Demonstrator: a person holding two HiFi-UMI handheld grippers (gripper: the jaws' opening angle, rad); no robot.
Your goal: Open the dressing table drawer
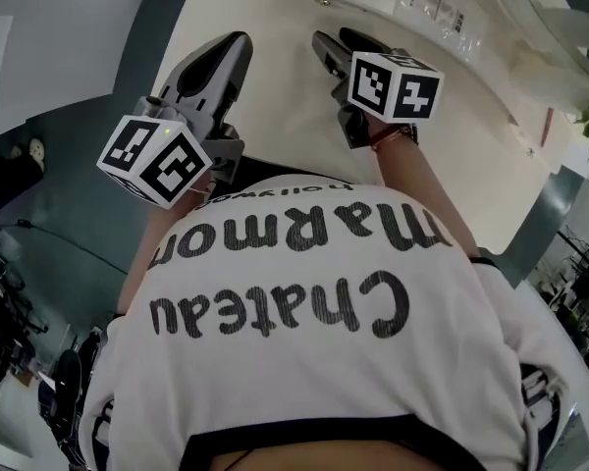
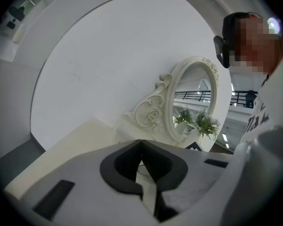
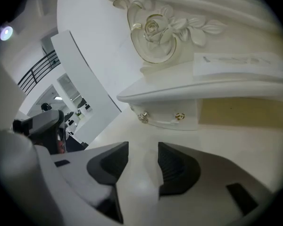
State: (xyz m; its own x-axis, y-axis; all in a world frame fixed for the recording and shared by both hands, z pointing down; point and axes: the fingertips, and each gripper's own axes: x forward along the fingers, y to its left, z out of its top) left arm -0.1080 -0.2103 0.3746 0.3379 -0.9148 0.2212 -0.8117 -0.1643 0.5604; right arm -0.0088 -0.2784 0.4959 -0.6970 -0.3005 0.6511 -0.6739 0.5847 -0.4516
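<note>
You held the right gripper (image 3: pixel 142 149) with its jaws spread apart and nothing between them, aimed across the cream-white tabletop (image 3: pixel 236 145) at the small cream-white drawer (image 3: pixel 179 111). That drawer sat under the raised shelf (image 3: pixel 203 86) at the back of the tabletop, below the carved rose ornament (image 3: pixel 155 29), and appeared shut. The gripper stood clear of it, not touching. The left gripper (image 2: pixel 141 142) had its jaws closed together on nothing and pointed toward the oval mirror in its carved white frame (image 2: pixel 191 102). The step in hand was judged to be the approach to the slim white bar handle (image 3: pixel 160 122) with its two metal studs. To do it well, you needed to centre the open jaws on the bar between the studs, close fully before pulling, and draw straight out along the drawer's travel, since a skewed pull could bind it.
</note>
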